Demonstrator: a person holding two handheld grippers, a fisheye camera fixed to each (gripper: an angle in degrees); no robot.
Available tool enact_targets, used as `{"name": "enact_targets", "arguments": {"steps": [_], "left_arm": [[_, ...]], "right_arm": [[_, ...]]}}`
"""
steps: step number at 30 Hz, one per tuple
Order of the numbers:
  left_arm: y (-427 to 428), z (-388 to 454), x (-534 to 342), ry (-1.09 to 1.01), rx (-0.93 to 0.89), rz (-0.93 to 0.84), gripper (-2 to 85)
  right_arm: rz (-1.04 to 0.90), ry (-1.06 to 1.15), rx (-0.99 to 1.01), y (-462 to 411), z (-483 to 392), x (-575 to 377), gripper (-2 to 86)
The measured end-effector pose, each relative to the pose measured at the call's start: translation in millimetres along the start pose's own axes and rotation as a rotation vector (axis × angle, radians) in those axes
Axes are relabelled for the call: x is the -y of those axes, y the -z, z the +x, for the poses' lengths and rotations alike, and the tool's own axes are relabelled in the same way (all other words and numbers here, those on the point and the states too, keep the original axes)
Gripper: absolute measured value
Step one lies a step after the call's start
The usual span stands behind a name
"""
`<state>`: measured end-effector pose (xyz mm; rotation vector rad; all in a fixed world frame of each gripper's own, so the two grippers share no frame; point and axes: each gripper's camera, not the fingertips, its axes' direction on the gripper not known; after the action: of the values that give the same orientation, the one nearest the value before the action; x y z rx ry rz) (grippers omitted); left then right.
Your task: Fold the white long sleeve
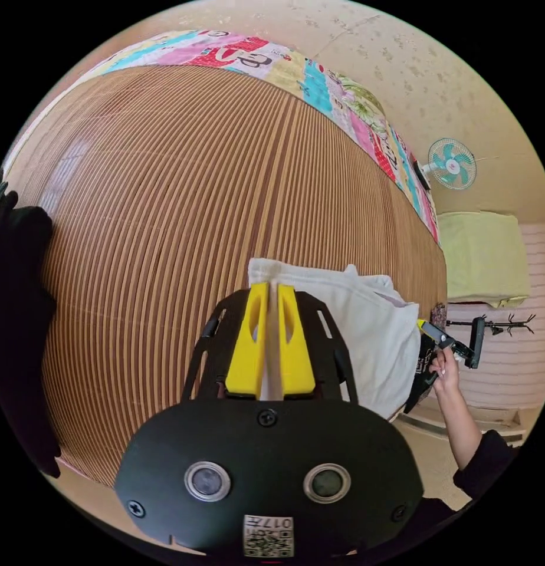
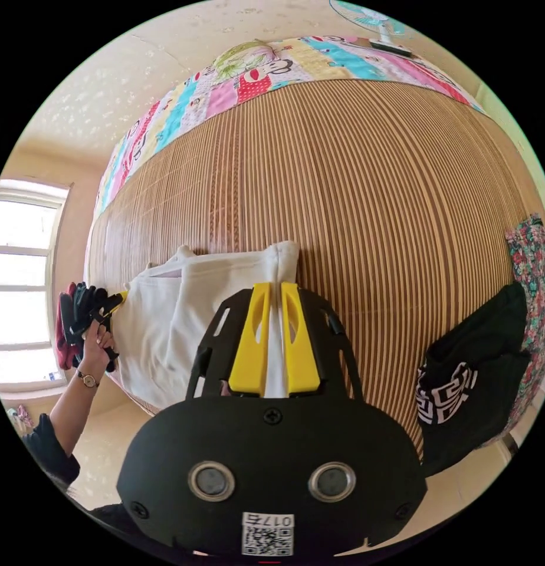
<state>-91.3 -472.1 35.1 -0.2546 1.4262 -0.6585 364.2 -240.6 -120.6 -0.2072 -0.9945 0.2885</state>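
Note:
The white long sleeve (image 1: pixel 373 330) lies folded into a thick bundle at the near edge of a bamboo mat (image 1: pixel 184 194). My left gripper (image 1: pixel 271 288) is shut on one end of it, with a strip of white cloth pinched between the yellow jaws. At the bundle's far side a hand holds the right gripper (image 1: pixel 439 337). In the right gripper view the same white long sleeve (image 2: pixel 166 336) spreads to the left, and my right gripper (image 2: pixel 275 286) is shut on its thick edge. The left gripper (image 2: pixel 110 303) sits in a hand at the other end.
A patchwork sheet (image 1: pixel 343 100) borders the mat's far side. A fan (image 1: pixel 452 163) and a pale yellow-green cloth (image 1: pixel 482 256) stand to the right. A black printed garment (image 2: pixel 467 383) and a floral cloth (image 2: pixel 532 259) hang over the mat's edge. A window (image 2: pixel 19 283) is at the left.

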Motion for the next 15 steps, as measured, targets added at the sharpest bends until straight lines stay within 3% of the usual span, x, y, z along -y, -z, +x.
{"name": "enact_targets", "arguments": {"steps": [3, 5, 10, 12, 15], "left_arm": [[49, -14, -17, 0.025, -0.168, 0.204, -0.2], [65, -24, -21, 0.047, -0.185, 0.277, -0.2], [40, -79, -17, 0.214, -0.141, 0.252, 2.9], [54, -100, -35, 0.216, -0.255, 0.315, 8.9], [66, -105, -82, 0.2, -0.261, 0.268, 13.1]], "right_arm": [[0.165, 0.006, 0.007, 36, -13, -28, 3.5], [0.232, 0.005, 0.014, 44, -20, -33, 3.0], [0.141, -0.062, -0.078, 1, -18, -11, 1.6], [0.2, -0.025, -0.115, 13, -36, -17, 1.7], [0.316, 0.139, -0.109, 38, -90, -53, 1.6]]}}
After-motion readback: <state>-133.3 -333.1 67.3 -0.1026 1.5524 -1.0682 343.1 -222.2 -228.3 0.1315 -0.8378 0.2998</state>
